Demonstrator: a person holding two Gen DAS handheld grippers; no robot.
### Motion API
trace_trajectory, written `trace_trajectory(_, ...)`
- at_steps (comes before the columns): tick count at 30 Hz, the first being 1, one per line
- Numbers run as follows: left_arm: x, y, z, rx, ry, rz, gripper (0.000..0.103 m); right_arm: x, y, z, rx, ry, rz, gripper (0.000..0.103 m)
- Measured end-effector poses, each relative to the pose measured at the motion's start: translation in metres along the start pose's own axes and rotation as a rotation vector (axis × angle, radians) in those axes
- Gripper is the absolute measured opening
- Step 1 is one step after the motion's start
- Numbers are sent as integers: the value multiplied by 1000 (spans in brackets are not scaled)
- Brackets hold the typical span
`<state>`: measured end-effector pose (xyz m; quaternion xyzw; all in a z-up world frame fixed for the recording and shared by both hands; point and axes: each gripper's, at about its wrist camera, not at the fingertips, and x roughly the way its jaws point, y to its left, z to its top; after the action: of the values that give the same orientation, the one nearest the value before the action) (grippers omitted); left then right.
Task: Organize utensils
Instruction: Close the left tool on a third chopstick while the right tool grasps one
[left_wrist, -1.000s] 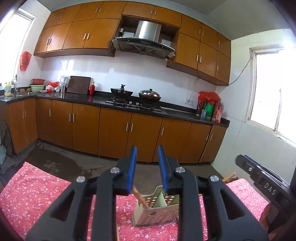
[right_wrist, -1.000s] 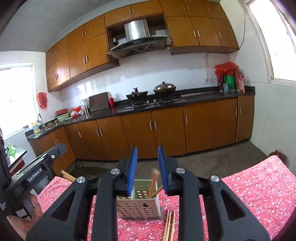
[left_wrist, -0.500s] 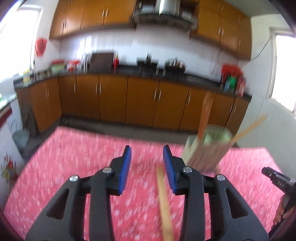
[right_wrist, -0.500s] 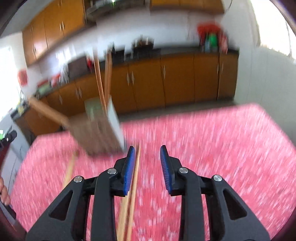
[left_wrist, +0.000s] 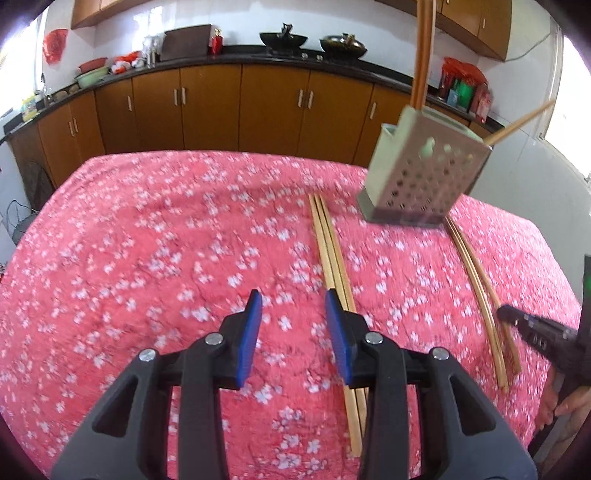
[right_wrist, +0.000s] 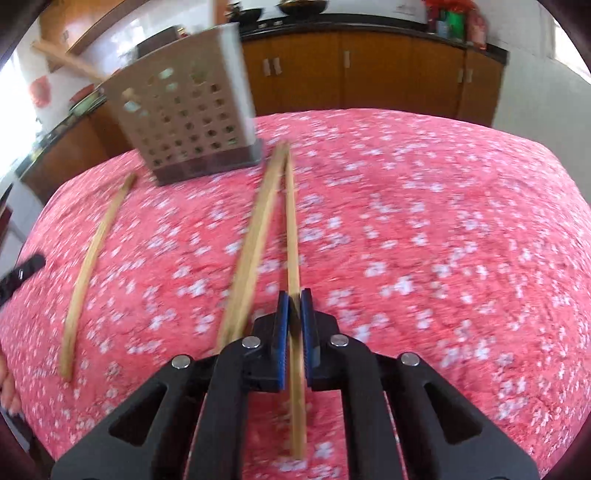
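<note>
Right tool (right_wrist: 294, 308) grips 1 chopstick (right_wrist: 292, 236); left tool (left_wrist: 293, 314) gapes empty over the tablecloth (left_wrist: 147, 240).

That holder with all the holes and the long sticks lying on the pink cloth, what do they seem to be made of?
The holder looks like brushed sheet metal, probably stainless steel: dull grey sheen, thin walls, punched round holes, darker base band. The chopsticks look like bamboo or light wood: pale tan, matt, squared along their length. The right gripper is shut on one chopstick.
</note>
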<state>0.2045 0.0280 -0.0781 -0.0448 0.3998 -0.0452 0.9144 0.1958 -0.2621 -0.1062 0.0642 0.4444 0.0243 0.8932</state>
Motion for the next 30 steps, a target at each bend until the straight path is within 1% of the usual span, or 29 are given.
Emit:
trace_trajectory(1,3,-2,-2,2,12,-12,33,0,-8,1,29,-7,-32,8)
trace_trajectory(4,9,-8,-6,12,45,-42,25,-2,-24,3,70,-10,-47,8)
trace_trajectory(7,17,-15,-11,31,71,-59,18,-3,-26,2,60,-13,-53,8)
trace_trajectory(9,21,-20,-15,51,89,-63,16,-5,-26,2,53,-15,-57,8)
trace_trajectory(12,29,-26,-18,74,108,-55,15,-7,-27,2,49,-17,-61,8)
trace_trajectory(15,32,-29,-18,85,98,-39,15,-7,-27,-1,46,-16,-58,8)
trace_trajectory(20,36,-26,-14,82,105,-24,15,-5,-23,0,31,-17,-70,8)
trace_trajectory(21,39,-28,-14,87,115,-16,14,-4,-22,1,26,-16,-66,8)
trace_trajectory(24,43,-34,-16,118,99,19,14,-3,-19,0,13,-16,-57,8)
trace_trajectory(26,45,-33,-13,113,98,28,10,-3,-17,0,1,-21,-63,8)
trace_trajectory(28,49,-26,-7,90,100,33,9,-1,-16,1,-15,-23,-65,8)
trace_trajectory(30,53,-14,0,65,99,55,9,0,-19,4,-17,-26,-65,8)
